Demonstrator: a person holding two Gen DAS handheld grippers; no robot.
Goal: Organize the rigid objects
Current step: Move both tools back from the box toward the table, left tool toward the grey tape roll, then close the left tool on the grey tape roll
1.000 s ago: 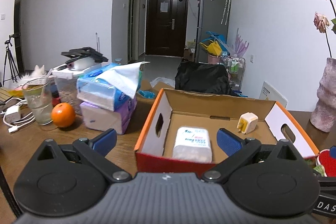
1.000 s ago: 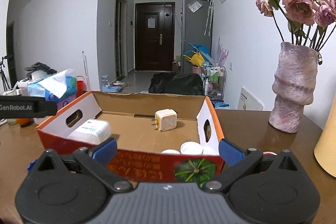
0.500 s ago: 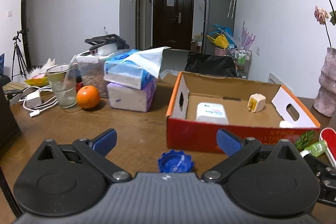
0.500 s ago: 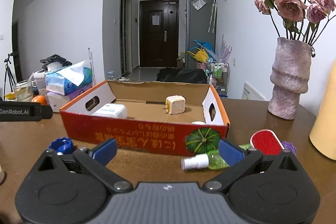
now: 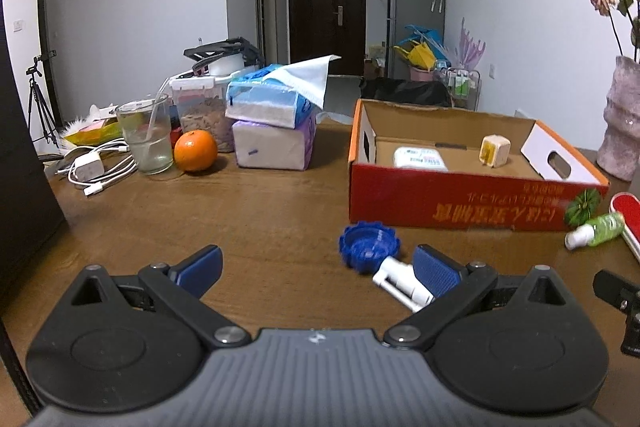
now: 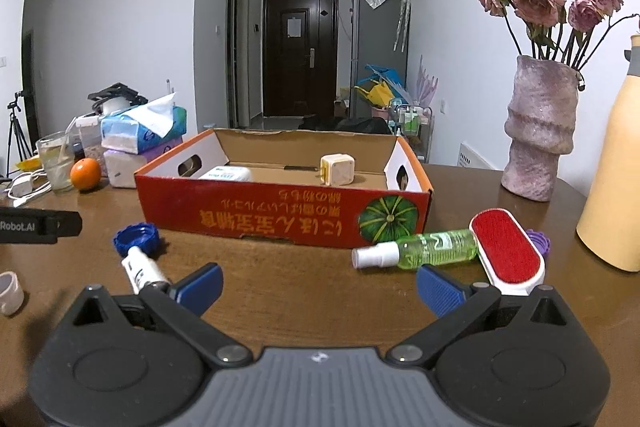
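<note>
We are holding the left gripper [image 5: 316,265] low over the brown table [image 5: 256,211], its blue fingers spread wide and grasping nothing. A blue cap [image 5: 369,246] is lying on the table just ahead of the right-hand finger, and a white tube [image 5: 400,283] is lying against that cap, close beside the finger; we cannot tell whether tube and finger are touching.

We are keeping the right gripper [image 6: 319,285] released as well, jaws wide apart and empty. Ahead of it the red cardboard box [image 6: 280,217] is standing near the middle of the table, holding a cream charger cube [image 6: 337,169] toward its back wall and a white packet [image 6: 225,174] at its left end. A green spray bottle [image 6: 416,249] is lying against the box's front right corner, touching a red lint brush [image 6: 506,251].

Near the table's far left edge, an orange [image 5: 195,151] is sitting beside a glass [image 5: 146,137] and stacked tissue packs [image 5: 274,131].
</note>
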